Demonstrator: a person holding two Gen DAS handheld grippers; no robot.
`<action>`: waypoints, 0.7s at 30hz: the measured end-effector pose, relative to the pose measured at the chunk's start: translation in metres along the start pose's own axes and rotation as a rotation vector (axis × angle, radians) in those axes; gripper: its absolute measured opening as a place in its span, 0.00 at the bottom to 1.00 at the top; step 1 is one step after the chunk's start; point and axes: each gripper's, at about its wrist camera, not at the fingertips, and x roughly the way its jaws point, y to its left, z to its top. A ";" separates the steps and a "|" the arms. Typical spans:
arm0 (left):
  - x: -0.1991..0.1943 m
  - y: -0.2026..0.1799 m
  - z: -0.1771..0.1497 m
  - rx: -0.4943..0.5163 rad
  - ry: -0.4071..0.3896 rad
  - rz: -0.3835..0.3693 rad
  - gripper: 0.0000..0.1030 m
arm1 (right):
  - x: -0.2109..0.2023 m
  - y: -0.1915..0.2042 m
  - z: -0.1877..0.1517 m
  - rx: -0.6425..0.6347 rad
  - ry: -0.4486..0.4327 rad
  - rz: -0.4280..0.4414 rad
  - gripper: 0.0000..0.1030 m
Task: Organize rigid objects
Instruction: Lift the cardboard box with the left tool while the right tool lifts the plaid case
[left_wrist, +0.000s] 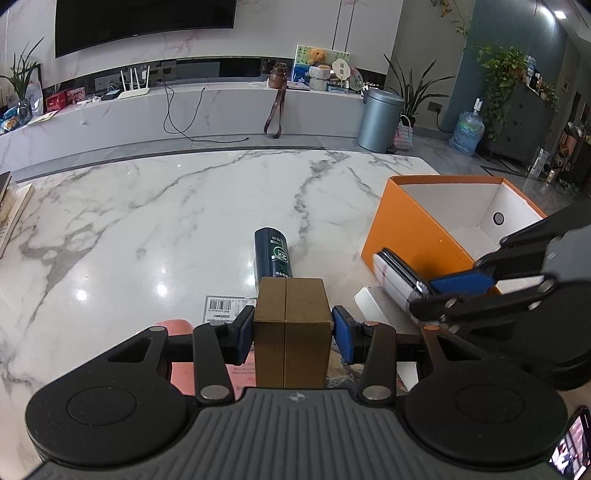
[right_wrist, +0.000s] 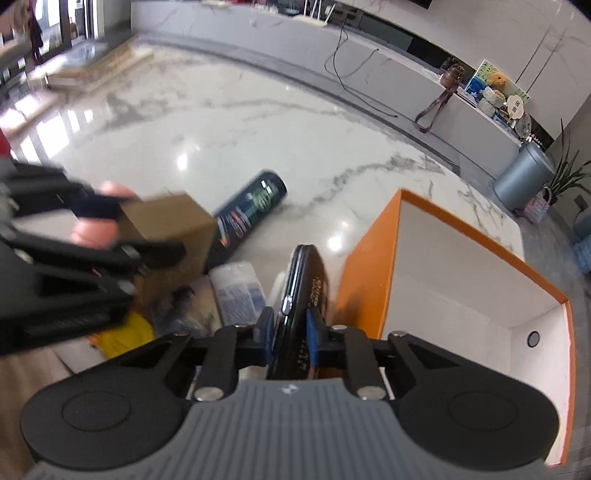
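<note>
My left gripper (left_wrist: 293, 332) is shut on a brown cardboard box (left_wrist: 291, 325), its blue pads pressing both sides, above the marble table (left_wrist: 166, 221). In the right wrist view that gripper (right_wrist: 129, 230) and the brown box (right_wrist: 173, 229) appear blurred at the left. My right gripper (right_wrist: 290, 332) is shut on a thin black flat case (right_wrist: 306, 280) held on edge, just left of the open orange box (right_wrist: 369, 266) with white inside. The left wrist view shows the right gripper (left_wrist: 428, 291) and the case (left_wrist: 395, 269) beside the orange box (left_wrist: 406, 229). A dark bottle (left_wrist: 273, 254) lies on the table.
Under the grippers lie a white barcode label (left_wrist: 229, 306), a pink item (left_wrist: 177, 328), a white tube (right_wrist: 240, 288), a yellow item (right_wrist: 125, 332) and printed papers. Books (left_wrist: 11, 206) sit at the table's left edge. A phone (left_wrist: 570, 446) shows at bottom right.
</note>
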 end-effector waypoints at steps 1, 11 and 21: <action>0.000 0.000 0.000 0.000 0.000 0.001 0.49 | -0.004 -0.001 0.002 0.017 -0.012 0.026 0.15; 0.005 -0.009 -0.002 0.056 0.035 0.017 0.50 | 0.004 -0.018 0.003 0.133 0.043 0.065 0.16; 0.018 -0.021 -0.007 0.123 0.111 0.063 0.52 | 0.026 -0.013 0.002 0.094 0.100 0.016 0.38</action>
